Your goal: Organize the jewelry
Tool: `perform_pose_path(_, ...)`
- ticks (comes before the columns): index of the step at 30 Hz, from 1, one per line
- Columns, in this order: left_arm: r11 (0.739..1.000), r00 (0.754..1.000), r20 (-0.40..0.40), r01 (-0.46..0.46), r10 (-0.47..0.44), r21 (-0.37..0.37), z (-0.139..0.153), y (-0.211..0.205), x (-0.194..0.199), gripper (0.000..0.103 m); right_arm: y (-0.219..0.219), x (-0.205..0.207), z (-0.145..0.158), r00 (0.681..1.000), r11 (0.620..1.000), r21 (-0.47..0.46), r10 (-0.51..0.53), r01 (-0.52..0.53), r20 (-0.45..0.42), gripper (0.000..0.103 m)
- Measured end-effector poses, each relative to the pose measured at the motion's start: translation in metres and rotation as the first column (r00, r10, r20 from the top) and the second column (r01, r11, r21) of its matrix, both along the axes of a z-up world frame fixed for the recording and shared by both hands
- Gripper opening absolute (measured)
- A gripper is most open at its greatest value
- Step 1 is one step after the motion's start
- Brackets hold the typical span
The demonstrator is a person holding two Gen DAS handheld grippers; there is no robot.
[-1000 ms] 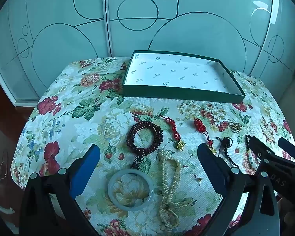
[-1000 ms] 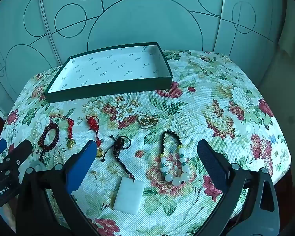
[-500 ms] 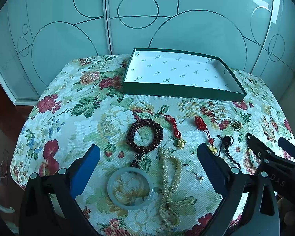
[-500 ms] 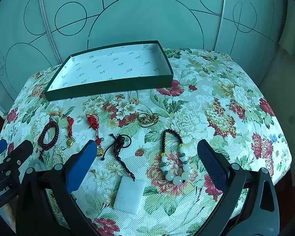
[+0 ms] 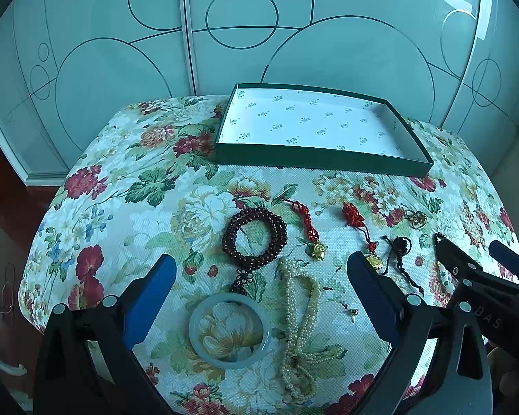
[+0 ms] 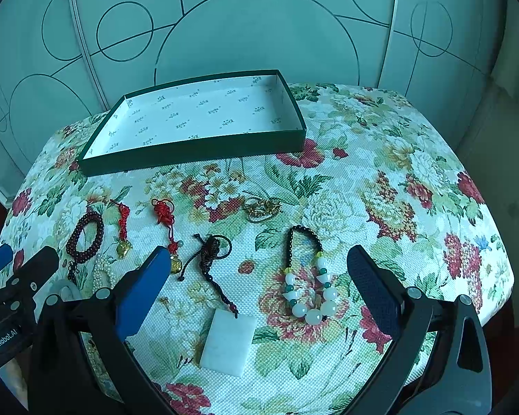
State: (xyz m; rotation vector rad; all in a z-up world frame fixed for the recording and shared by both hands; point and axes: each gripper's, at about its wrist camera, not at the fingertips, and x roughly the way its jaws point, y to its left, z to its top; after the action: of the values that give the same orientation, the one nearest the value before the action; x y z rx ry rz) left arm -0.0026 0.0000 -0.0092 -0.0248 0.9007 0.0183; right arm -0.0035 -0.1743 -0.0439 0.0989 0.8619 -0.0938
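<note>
Floral tablecloth [image 5: 128, 186], pearl strand [image 5: 299, 325] lengthwise toward green box [image 5: 321, 159], both claws apart.

In the left wrist view we lose the near end of the pearl strand [image 5: 299, 328] behind the left gripper's [image 5: 261, 306] frame, and that gripper's right finger [image 5: 372, 294] covers part of the gold charm [image 5: 375, 262] on the red tassel. The right gripper [image 5: 477, 259] hides most of the green and white bead bracelet [image 5: 444, 278]. A tiny gold piece [image 5: 353, 312] near the pearls is too small for us to identify.

In the right wrist view the left gripper [image 6: 17, 266] covers most of the jade bangle [image 6: 64, 288] and the near part of the pearls [image 6: 100, 269]. The gold tangle [image 6: 261, 207] is too fine to make out, as is the print inside the green box [image 6: 193, 150].
</note>
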Motion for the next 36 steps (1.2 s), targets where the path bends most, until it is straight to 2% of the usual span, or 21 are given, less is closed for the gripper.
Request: perform_pose_path(36, 1.000, 1.000, -0.013, 0.007, -0.007, 0.005, -0.0054, -0.0007, -0.0010, 0.098, 0.0011, 0.0020, -0.0015, 1.000, 1.000, 0.001, 0.001, -0.001, -0.007, 0.101)
